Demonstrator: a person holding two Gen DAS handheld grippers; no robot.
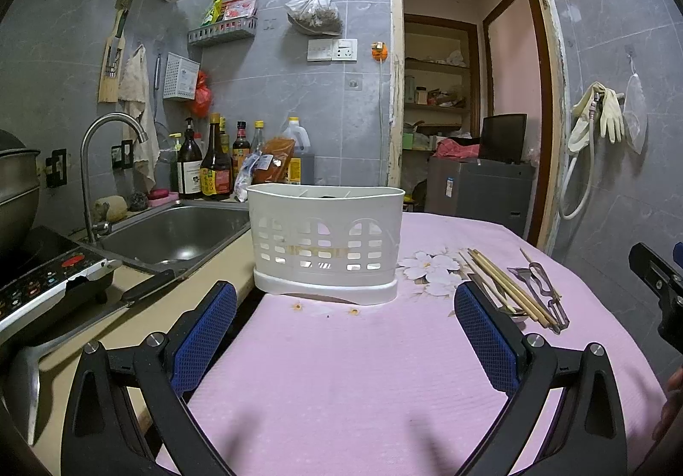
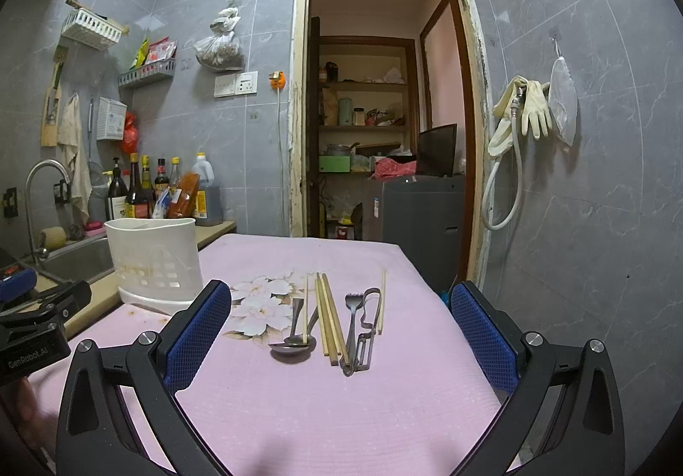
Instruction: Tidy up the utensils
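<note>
Utensils (image 2: 328, 322): spoons, chopsticks, fork, peeler lying together on pink tabletop (image 2: 341, 412), right of white caddy (image 1: 326, 241) | left tongs (image 1: 345, 331): released, facing caddy | right tongs (image 2: 341, 331): released, utensils beyond them

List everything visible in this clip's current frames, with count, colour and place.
utensil caddy: one, white, slotted, upright at the cloth's far left edge beside the sink
tablecloth: one, pink with a white flower print, covers the table
chopsticks: several, pale wood, loose on the cloth, some set apart from the bundle
spoons: two, metal, overlapping, left of the chopstick bundle
fork: one, metal, right of the chopsticks
peeler: one, metal, beside the fork
sink: one, steel, with a faucet, left of the table
sauce bottles: several, dark, behind the sink
rubber gloves: pale, hung on the right wall
left hand-held gripper: black with blue pads, open, empty
right hand-held gripper: same, open, empty
</note>
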